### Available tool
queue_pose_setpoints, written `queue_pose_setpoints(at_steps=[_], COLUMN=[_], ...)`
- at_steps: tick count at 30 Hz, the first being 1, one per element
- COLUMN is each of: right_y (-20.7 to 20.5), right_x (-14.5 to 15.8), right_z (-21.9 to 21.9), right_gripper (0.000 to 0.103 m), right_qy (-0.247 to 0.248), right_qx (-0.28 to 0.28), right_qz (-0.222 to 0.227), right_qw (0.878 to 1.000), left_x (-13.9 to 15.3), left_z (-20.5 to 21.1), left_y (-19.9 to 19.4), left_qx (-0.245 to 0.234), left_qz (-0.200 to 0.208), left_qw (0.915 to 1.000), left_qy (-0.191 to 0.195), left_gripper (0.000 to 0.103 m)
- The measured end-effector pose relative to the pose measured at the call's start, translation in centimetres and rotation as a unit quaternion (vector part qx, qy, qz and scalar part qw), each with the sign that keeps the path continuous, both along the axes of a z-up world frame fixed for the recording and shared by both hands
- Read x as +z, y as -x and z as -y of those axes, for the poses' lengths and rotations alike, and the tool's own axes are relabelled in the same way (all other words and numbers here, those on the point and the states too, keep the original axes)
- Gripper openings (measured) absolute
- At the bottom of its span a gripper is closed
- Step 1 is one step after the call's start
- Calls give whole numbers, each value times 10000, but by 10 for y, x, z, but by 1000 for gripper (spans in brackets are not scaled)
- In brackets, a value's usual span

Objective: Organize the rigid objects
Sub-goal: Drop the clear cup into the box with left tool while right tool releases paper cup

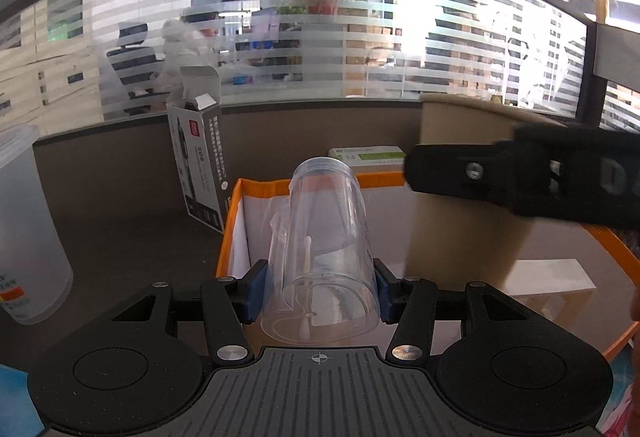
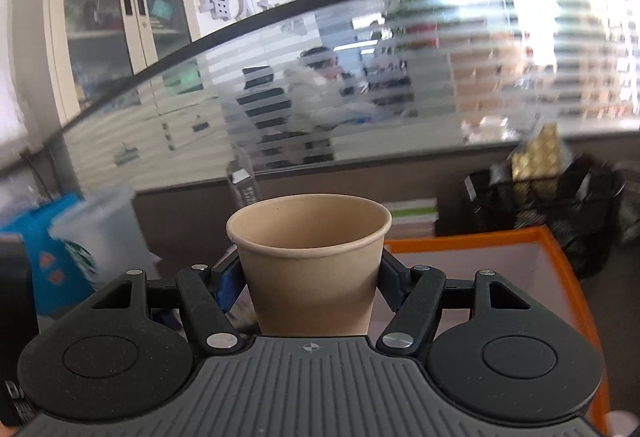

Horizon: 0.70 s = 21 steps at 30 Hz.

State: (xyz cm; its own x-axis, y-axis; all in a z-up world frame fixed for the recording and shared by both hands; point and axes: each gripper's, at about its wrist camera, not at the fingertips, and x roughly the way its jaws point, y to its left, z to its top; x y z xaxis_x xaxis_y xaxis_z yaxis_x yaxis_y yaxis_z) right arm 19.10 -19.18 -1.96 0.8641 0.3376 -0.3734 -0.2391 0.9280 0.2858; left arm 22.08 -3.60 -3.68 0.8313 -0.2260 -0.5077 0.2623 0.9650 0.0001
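So: dark grey matte bench [image 1: 120,237] with a frosted, striped glass partition [image 1: 320,37] behind it. On the bench, an orange-rimmed rectangular tray [image 1: 230,221] with a pale smooth floor; the rim also shows in the right wrist view [image 2: 460,239]. Tall frosted translucent plastic tumbler [image 1: 28,229] stands upright at far left on the bench, apart from the tray. Dark printed cardboard carton [image 1: 202,165], top flaps open, stands upright just beside the tray's left rear corner. Black wire-mesh basket [image 2: 560,205] is beyond the tray's far right corner, blurred.

Left claw [image 1: 318,293], black linkage with blue pads [image 1: 256,287], pinches a clear rigid plastic cup [image 1: 324,245] at its two sides. The cup is cylindrical, smooth, see-through, tilted with its closed base pointing away; it is held over the tray's left part. Small white stick-like bits show through its wall, too unclear to name.

Right claw [image 2: 314,281] pinches a tan paper cup [image 2: 310,261]: matte, tapered, rolled rim, upright, mouth open and empty inside, held near the tray's near left side. Its arm crosses the left view as a blurred black bar [image 1: 520,177] above the tray.

Flat white and green box [image 1: 370,155] lies behind the tray's rear edge.
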Motion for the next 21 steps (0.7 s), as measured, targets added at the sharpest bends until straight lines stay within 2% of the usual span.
queue_pose_setpoints(at_steps=[3,8,16,18,19,21], right_y=[-9,-14,-12,-11,-10,-8], right_x=[-7,-18,-19,-20,-19,-18], right_z=[4,5,2,2,2,4], right_gripper=[64,64,65,72,73,75], right_qy=[-119,29,393,449,465,477], right_qx=[-126,-268,-375,-406,-412,-436], right_qz=[-276,-553,-644,-631,-624,-599], right_qw=[9995,9981,9964,9962,9961,9961], left_x=[-1,-4,-9,-9,-9,-8], left_z=[1,4,9,10,11,12], left_y=[0,-2,-2,0,0,2], left_qx=[-15,-44,-86,-88,-104,-138], left_qz=[-2,6,23,29,29,8], left_qw=[10000,9999,9996,9995,9995,9995], left_qy=[-26,-122,-276,-301,-293,-268], left_gripper=[51,51,52,66,68,79])
